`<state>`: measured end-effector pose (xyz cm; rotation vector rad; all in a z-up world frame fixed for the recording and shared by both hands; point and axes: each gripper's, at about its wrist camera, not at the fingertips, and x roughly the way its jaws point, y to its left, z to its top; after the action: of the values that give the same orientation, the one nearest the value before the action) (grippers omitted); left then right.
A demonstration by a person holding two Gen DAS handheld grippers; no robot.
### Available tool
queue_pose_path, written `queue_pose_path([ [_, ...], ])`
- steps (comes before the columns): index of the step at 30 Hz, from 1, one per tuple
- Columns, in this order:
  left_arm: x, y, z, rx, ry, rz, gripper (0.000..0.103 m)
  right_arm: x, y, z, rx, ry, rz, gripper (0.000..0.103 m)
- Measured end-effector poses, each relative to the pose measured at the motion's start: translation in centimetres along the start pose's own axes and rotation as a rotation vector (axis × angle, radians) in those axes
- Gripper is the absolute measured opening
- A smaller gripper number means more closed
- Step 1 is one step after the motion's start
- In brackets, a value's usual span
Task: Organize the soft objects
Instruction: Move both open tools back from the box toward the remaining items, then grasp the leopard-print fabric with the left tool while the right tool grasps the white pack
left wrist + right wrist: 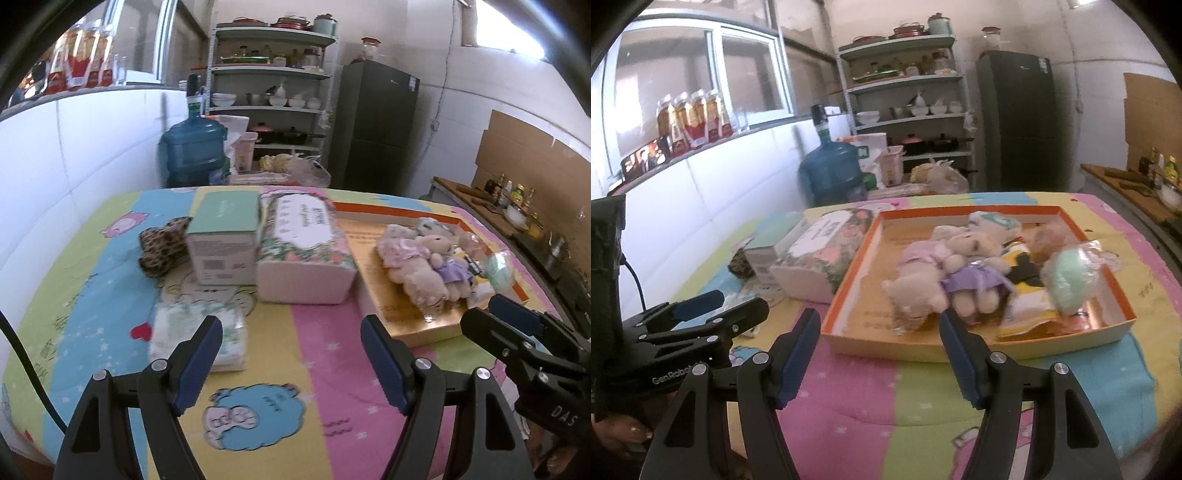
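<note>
While both grippers (291,354) (879,350) gape empty: two bears (945,273) in one tray (849,295), leopard pouch (160,247) clear only from left.

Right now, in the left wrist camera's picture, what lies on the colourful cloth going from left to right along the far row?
Leopard-print fabric piece → mint-topped white cardboard box → floral-wrapped tissue pack → orange-rimmed shallow cardboard tray with beige plush bears, then a pale green bagged soft ball at its right end.
</note>
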<state>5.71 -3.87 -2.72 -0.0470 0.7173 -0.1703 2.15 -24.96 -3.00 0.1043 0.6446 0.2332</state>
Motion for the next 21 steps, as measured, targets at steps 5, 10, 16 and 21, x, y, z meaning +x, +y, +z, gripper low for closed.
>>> queue_pose_path([
  [5,-0.2,1.6,-0.4,-0.018,0.004,0.012,0.077,0.9,1.7,-0.2,-0.018,0.018,0.021,0.069],
  [10,-0.3,3.3,-0.7,-0.036,0.011,0.024,0.077,1.9,3.5,-0.4,-0.043,0.039,0.045,0.069],
  [16,-0.4,6.1,-1.0,-0.072,0.014,0.037,0.077,3.4,6.0,-0.6,-0.086,0.069,0.079,0.069],
  [21,-0.7,9.3,-1.2,-0.124,0.009,0.075,0.077,5.0,7.8,-0.6,-0.127,0.103,0.126,0.069],
])
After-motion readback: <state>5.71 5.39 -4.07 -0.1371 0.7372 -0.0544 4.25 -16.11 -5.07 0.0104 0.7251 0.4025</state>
